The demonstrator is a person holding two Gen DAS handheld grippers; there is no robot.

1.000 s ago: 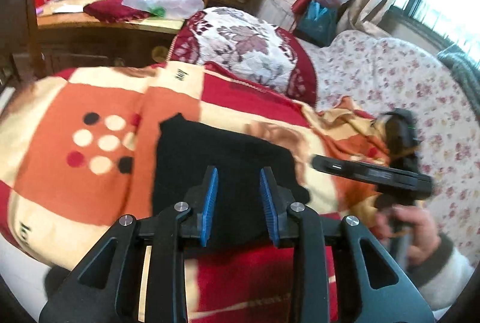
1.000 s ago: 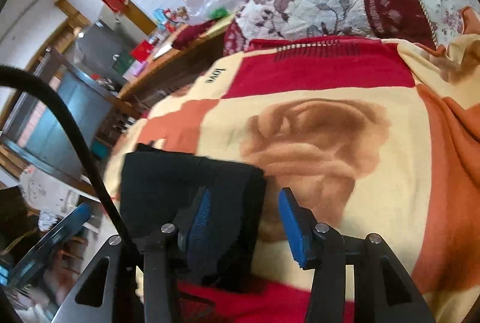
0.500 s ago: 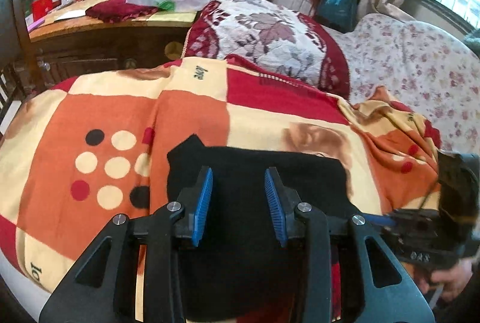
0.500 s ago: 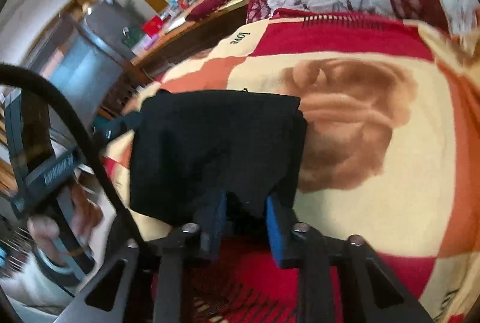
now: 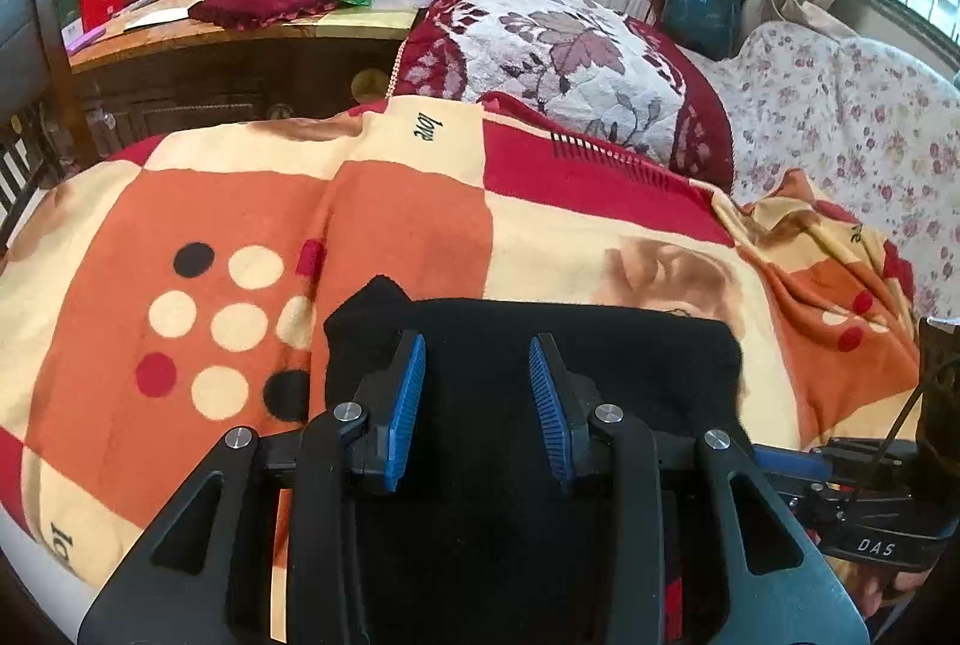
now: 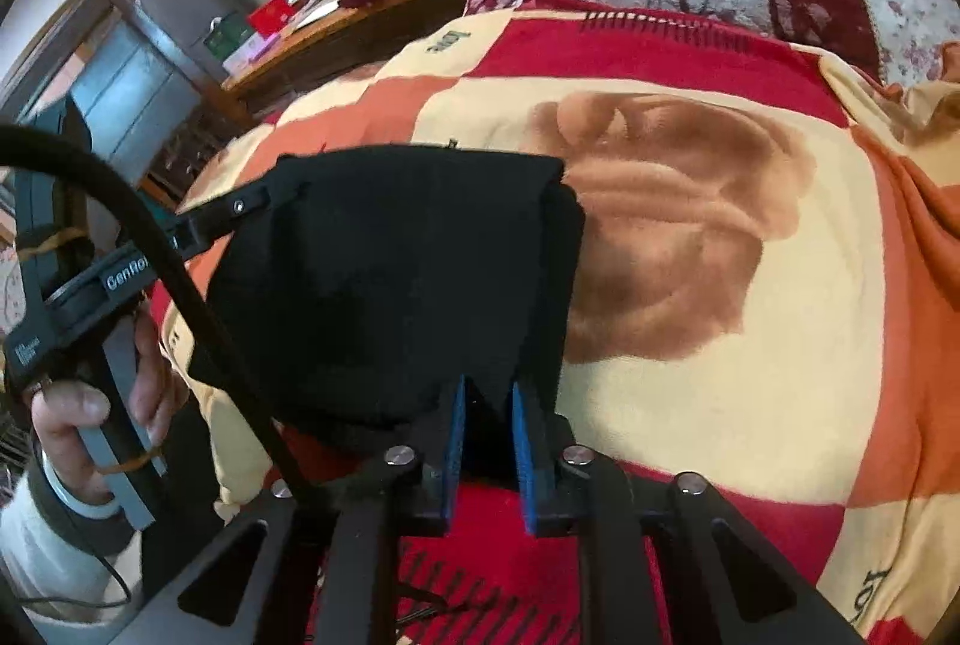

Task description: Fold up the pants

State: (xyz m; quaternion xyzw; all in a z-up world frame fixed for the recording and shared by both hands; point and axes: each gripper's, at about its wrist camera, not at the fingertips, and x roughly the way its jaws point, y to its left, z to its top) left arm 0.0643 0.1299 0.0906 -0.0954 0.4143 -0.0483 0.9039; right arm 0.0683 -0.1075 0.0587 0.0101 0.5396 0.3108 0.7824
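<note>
Black folded pants (image 5: pixel 630 369) lie on the patterned blanket (image 5: pixel 420 225), their near edge pinched by the right tongs (image 6: pixel 487 426) whose jaws just eased slightly, while the left tongs (image 5: pixel 477 393) hover open above.

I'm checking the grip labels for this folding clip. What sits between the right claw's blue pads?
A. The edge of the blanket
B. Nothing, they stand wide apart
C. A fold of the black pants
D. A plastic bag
C: in the right wrist view the right claw has its pads close together with a point of the black pants pinched between them, above the blanket.
</note>
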